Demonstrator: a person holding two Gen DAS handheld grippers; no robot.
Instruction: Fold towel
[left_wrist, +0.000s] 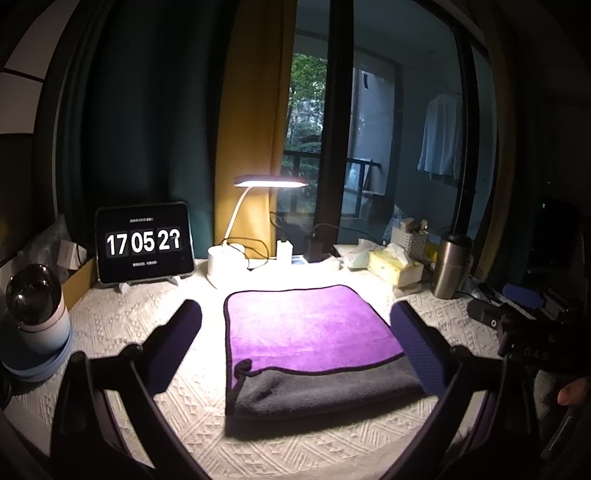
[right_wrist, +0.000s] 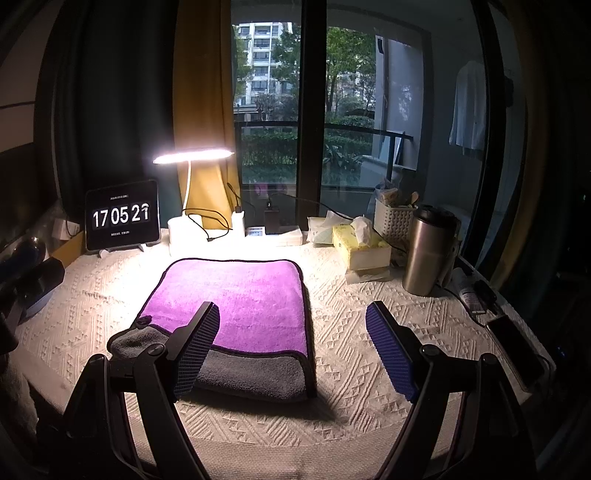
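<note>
Towel (left_wrist: 310, 325) sits folded over on the counter (left_wrist: 129, 310), right under the lamp, so it's lit up pretty hard. Purple side faces up, and a grey strip of the underside shows along the near edge, with dark piping running between the two colors. In the right wrist view the towel (right_wrist: 236, 295) lies left of center, on the white knit-pattern cloth that covers the counter (right_wrist: 369, 314).

Next biggest stuff: the tablet (left_wrist: 144, 242) propped on a stand at the back left, showing a flip clock, 17 05 and seconds mid-flip. Steel tumbler (right_wrist: 428, 251) stands at the back right, with a yellow tissue box (right_wrist: 364, 245) just beside it and a white basket (right_wrist: 393, 219) behind that. Desk lamp (right_wrist: 192, 157) is on, its white base (right_wrist: 183, 230) near the towel's far edge.

Left claw (left_wrist: 295, 339) is spread wide, hanging over the towel with one pad on each side of it, gripping nothing. Right claw (right_wrist: 291, 343) is also released, wide apart; its left finger (right_wrist: 195, 350) overlaps the towel's near grey edge in view, can't tell if it actually touches. The right finger (right_wrist: 391, 354) is over bare cloth.

A phone (right_wrist: 517, 350) lies at the counter's far right edge.
</note>
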